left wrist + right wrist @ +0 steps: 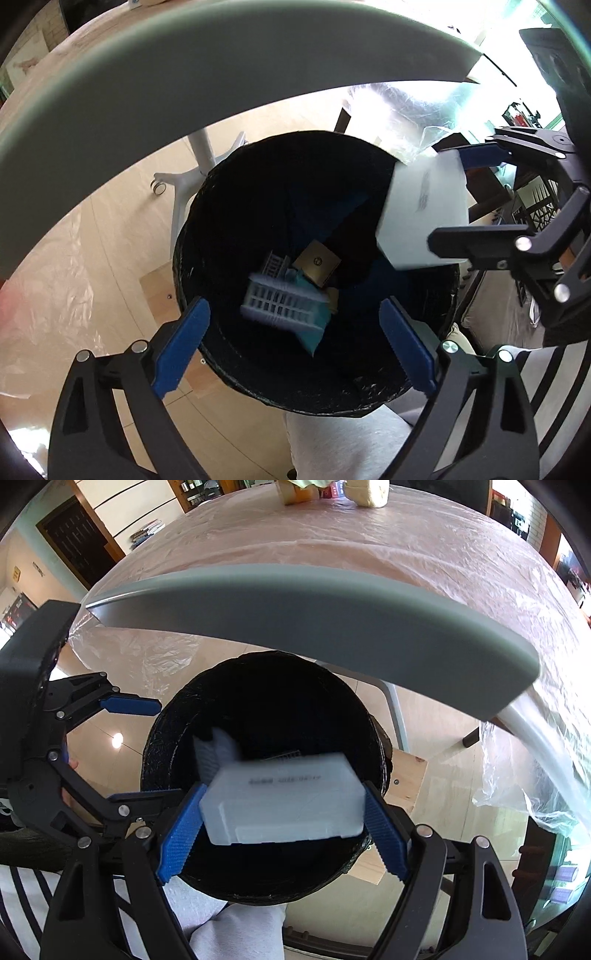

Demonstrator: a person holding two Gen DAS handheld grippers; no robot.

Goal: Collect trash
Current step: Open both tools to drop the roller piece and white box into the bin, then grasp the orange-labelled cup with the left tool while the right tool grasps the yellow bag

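Down below both tools, a round bin [192, 221] lined with black plastic, on a pale wooden floor [122, 236], partly under the grey table edge [221, 74].

Left gripper [295, 332]: pointed steeply down at the bin mouth, blue pads spread wide, nothing pressed between them. Seen past the pads, deep in the bin: a white grid piece [280, 299], blurred; a teal packet [314, 328] partly under it; a brown cardboard piece [317, 264] just beyond. Cannot tell whether the grid piece has settled or not.

Right gripper [282, 830]: closed on a white plastic box [284, 801], 1 blue pad against each short end, jaws fairly wide because of the box's length. Box held above the bin's near rim [162, 731], long side across, dark print on its upper face too blurred to read. From the left wrist view, same box [424, 210] at the right, over the bin's far-right rim, clamped by the right gripper [454, 203] coming in from the side.

From the right wrist view, left gripper [140, 751] at the left of the bin, its 2 fingers apart and empty.

Above the table, a clear plastic sheet [369, 535] draped over the top and hanging off the corners. Near the bin, a white wheeled table leg [177, 177]. At the lower edge, a grey trouser leg [332, 443] and a striped garment [554, 387].
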